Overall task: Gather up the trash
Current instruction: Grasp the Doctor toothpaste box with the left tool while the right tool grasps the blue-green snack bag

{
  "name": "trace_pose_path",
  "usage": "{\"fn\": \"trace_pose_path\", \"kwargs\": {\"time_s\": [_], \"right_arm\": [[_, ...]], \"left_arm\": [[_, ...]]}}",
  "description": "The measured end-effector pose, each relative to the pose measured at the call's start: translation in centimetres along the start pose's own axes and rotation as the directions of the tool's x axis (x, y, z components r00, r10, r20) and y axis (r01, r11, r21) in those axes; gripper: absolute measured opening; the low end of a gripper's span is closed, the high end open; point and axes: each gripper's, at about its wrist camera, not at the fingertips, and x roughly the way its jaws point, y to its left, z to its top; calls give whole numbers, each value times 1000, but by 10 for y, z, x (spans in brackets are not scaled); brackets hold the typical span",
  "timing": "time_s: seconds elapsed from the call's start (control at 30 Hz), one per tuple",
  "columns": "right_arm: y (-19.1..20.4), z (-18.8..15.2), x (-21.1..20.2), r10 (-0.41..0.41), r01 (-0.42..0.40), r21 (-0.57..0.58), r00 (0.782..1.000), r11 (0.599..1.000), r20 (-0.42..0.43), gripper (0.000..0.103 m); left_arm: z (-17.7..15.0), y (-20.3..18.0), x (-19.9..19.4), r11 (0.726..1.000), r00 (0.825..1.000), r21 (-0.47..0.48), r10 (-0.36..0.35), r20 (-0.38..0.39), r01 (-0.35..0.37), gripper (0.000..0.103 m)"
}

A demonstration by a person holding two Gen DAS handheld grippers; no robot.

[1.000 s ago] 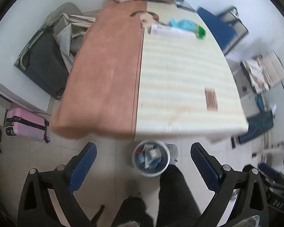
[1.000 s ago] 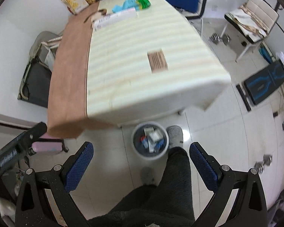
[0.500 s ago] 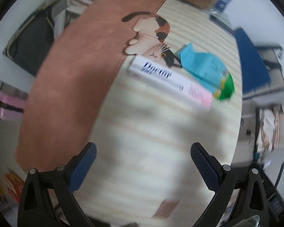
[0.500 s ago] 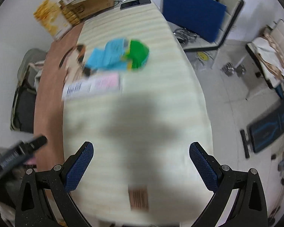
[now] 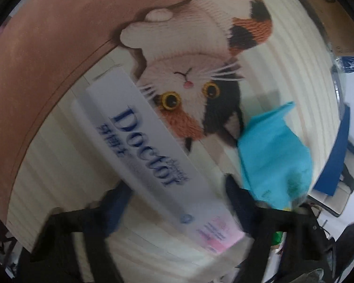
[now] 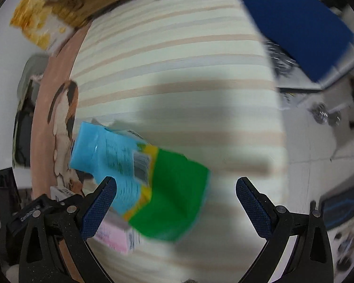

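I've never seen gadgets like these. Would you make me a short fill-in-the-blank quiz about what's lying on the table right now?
1. The long white box between the left gripper fingers bears the word ____ in blue letters.
2. The tablecloth shows a picture of a ____ with yellow eyes.
3. The packet in front of the right gripper is light blue at one end and ____ at the other.
4. The right gripper's jaws stand ____, with nothing pressed between them.

Missing words: Doctor; cat; green; open
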Motion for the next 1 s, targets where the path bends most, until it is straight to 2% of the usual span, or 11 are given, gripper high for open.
{"fn": "trace_pose_path", "kwargs": {"time_s": [0.03, 0.1, 0.2, 0.23, 0.27, 0.33, 0.37, 0.43, 0.6, 0.77, 1.0], "right_arm": [[4, 5, 9, -1, 0, -36, 1000, 999, -18, 102], [14, 8, 24, -3, -3, -117, 999, 993, -48, 102], [22, -2, 34, -20, 10, -192, 998, 981, -52, 93], [24, -4, 33, -20, 13, -204, 999, 979, -34, 84], [25, -7, 31, -18, 14, -214, 1000, 977, -14, 79], [24, -14, 28, 26, -26, -201, 1000, 979, -6, 49], [23, -18, 28, 49, -51, -173, 999, 984, -16, 47], [23, -27, 20, 66, -63, -148, 998, 987, 11, 36], [27, -56, -13, 103, -93, -100, 990, 991, 94, 23], [23, -85, -42, 131, -125, -47, 978, 991, 161, 21], [5, -147, -79, 177, -182, 12, 966, 983, 190, 19]], "left_arm": [[-3, 0, -4, 999, 1000, 49, 1, 29, -3, 66], [-8, -1, -11, 986, 996, 154, 44, 80, -56, 59], [-19, -1, -18, 934, 981, 318, 121, 154, -165, 56], [-23, -2, -21, 901, 970, 378, 152, 190, -215, 55], [-26, -1, -22, 880, 962, 406, 172, 214, -248, 55], [-31, 1, -25, 840, 944, 448, 207, 258, -306, 54], [-34, 2, -26, 829, 940, 459, 213, 267, -319, 53], [-37, 6, -30, 824, 940, 469, 209, 270, -318, 52], [-58, 5, -45, 803, 940, 511, 170, 297, -307, 51], [-89, 8, -64, 784, 945, 555, 117, 306, -277, 49], [-125, 16, -86, 765, 956, 603, 56, 287, -226, 49]]}}
